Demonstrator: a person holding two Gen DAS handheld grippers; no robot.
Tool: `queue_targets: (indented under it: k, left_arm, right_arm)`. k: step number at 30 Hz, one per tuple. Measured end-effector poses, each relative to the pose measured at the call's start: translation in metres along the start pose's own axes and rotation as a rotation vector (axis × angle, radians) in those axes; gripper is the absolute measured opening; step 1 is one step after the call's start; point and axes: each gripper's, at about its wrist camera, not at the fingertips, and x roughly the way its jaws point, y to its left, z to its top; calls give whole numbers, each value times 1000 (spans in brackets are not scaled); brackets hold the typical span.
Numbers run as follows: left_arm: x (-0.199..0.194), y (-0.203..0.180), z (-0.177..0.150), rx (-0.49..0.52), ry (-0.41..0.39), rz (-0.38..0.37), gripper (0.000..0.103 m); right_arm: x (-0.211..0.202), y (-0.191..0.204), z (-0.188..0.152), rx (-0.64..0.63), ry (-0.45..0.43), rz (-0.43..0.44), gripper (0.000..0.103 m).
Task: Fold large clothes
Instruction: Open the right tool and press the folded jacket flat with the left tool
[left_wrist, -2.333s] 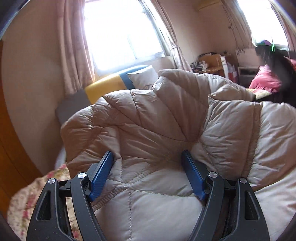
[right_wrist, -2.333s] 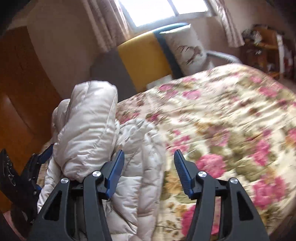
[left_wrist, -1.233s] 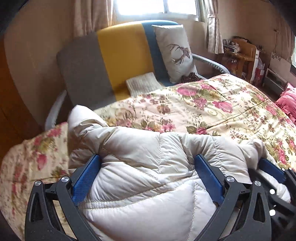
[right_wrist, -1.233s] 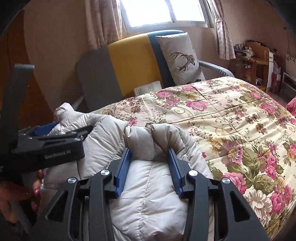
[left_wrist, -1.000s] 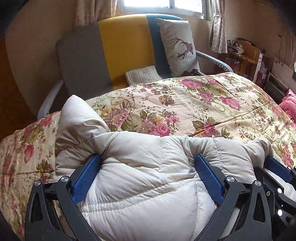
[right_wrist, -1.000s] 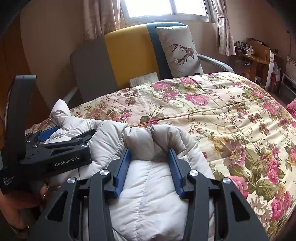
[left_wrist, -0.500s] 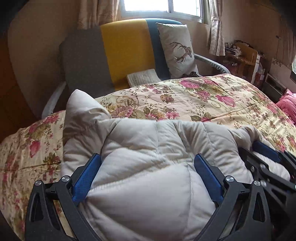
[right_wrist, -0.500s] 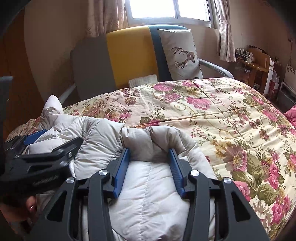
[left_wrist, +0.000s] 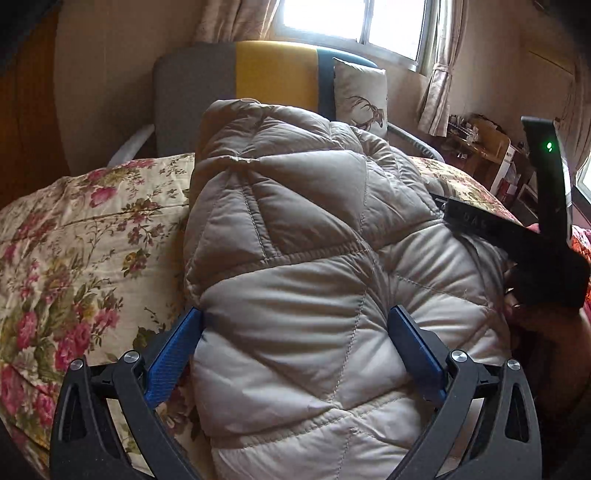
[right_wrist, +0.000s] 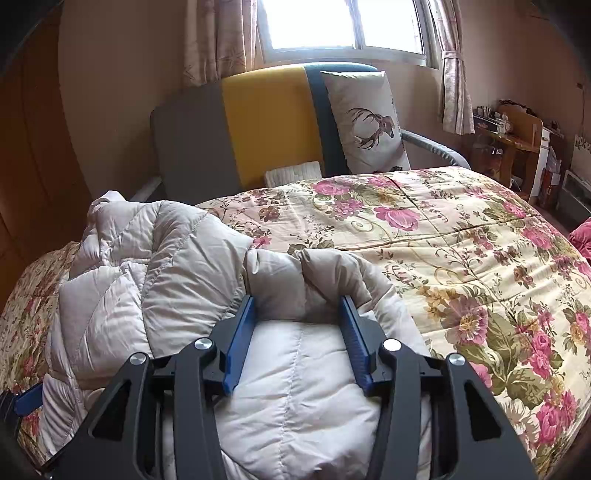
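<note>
Already bulky, the beige down jacket sits bunched on the floral quilt's near left corner; left gripper straddles it wide; right gripper, jaws just easing apart, barely pinches its folded edge, so the springy fold may puff open.
</note>
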Motion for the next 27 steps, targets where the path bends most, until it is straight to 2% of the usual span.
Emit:
queue_targets:
  k: [2, 3, 6, 8, 13, 18, 22, 27]
  left_arm:
    - [1, -1, -2, -2, 1, 4, 99]
    - [2, -1, 0, -3, 1, 4, 99]
    - [1, 0, 2, -17, 8, 7, 99]
    - [2, -1, 3, -22, 12, 6, 99]
    - [5, -2, -1, -11, 8, 0, 99]
    - [-1, 7, -2, -38, 14, -40, 99]
    - [-14, 23, -13, -111, -8, -72, 99]
    - [-11, 52, -32, -272, 27, -192, 99]
  right_arm:
    - [-16, 3, 2, -24, -26, 2, 60]
    - [-27, 4, 1, -32, -51, -1, 70]
    - [-41, 3, -4, -55, -79, -17, 75]
    - [-35, -3, -10, -51, -59, -38, 87]
    - [-20, -24, -20, 60, -28, 20, 94]
    - [-23, -28, -18, 90, 11, 47, 97]
    - [-36, -33, -19, 126, 68, 91, 101]
    - [-48, -47, -32, 191, 134, 221, 101]
